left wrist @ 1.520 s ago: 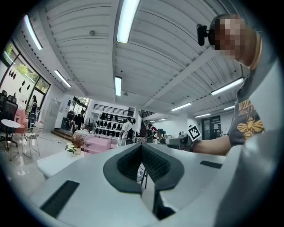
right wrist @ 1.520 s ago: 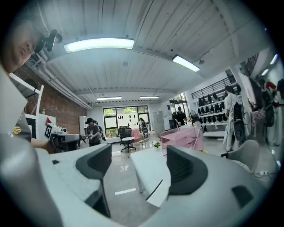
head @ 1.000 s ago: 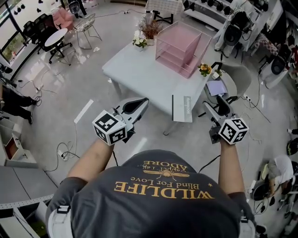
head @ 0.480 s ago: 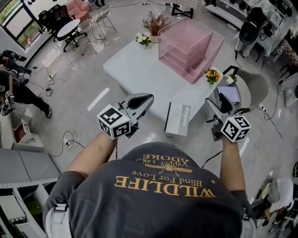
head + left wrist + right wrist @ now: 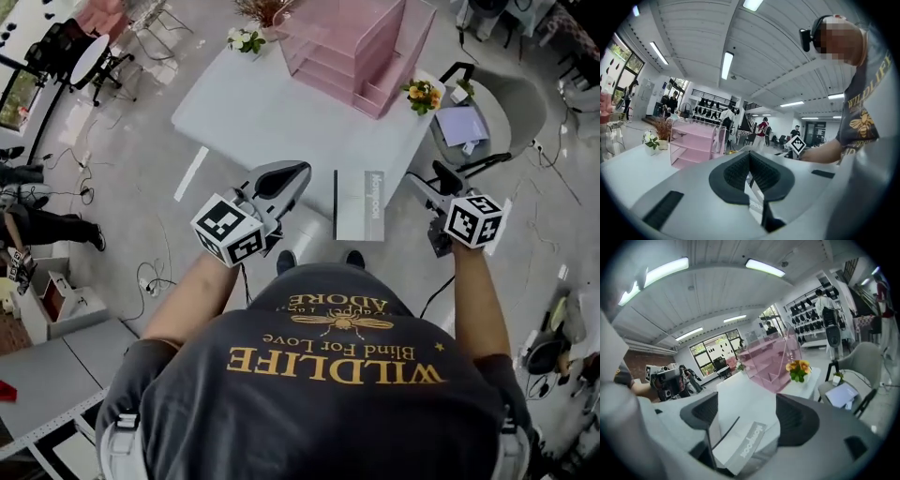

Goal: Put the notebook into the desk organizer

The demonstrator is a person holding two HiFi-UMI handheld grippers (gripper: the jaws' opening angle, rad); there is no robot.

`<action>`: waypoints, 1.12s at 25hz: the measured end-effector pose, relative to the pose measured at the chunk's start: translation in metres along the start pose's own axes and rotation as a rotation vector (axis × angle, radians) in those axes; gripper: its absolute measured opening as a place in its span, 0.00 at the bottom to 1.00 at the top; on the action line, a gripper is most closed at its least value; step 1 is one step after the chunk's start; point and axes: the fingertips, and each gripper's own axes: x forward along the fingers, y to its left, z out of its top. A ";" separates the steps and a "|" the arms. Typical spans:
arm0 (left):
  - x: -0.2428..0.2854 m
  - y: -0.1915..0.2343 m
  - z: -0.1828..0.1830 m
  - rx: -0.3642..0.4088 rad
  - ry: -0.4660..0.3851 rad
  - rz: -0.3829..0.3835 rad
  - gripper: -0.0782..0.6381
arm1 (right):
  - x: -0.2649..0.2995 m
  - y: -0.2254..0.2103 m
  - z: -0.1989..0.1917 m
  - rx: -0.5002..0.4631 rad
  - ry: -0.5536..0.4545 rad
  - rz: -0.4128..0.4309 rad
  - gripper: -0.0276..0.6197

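The notebook [image 5: 359, 206] was found lying flat at the near edge of the white bench [image 5: 272, 112], well apart from the pink desk organizer [image 5: 352, 47] at the far side. Over the last second the bench had been brought closer beneath the head camera, so that the notebook now lay between the two grippers and just ahead of the person's body. This was judged to be an approach nearly completed, with no grasp yet begun. The right hand-held gripper [image 5: 419, 185] was held just beside the notebook, its jaws spread wide. The notebook was framed between them but not touched, so nothing was gripped. The left hand-held gripper [image 5: 292, 173] was held on the other side, its jaws brought together on nothing. The top of the desk organizer had been pushed out of the head view, so its upper tiers were cut off. Whether the notebook's near end overhung the bench could not be settled, since the person's shoulders hid that edge. In the left gripper view, the notebook could not be made out past the closed pads.
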 end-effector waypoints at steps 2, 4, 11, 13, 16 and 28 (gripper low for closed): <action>0.004 0.008 -0.012 -0.006 0.021 -0.041 0.11 | 0.010 -0.007 -0.032 0.069 0.074 -0.033 0.62; 0.010 0.015 -0.023 -0.017 0.042 -0.079 0.11 | 0.019 -0.012 -0.064 0.151 0.139 -0.055 0.62; 0.026 0.019 -0.056 -0.056 0.111 -0.159 0.11 | 0.056 -0.020 -0.165 0.342 0.369 -0.066 0.62; 0.026 0.021 -0.060 -0.060 0.123 -0.159 0.11 | 0.065 -0.022 -0.189 0.382 0.436 -0.066 0.62; 0.026 0.023 -0.067 -0.067 0.137 -0.154 0.11 | 0.074 -0.022 -0.216 0.430 0.507 -0.060 0.62; 0.026 0.022 -0.074 -0.078 0.151 -0.132 0.11 | 0.072 -0.005 -0.242 0.498 0.597 0.029 0.34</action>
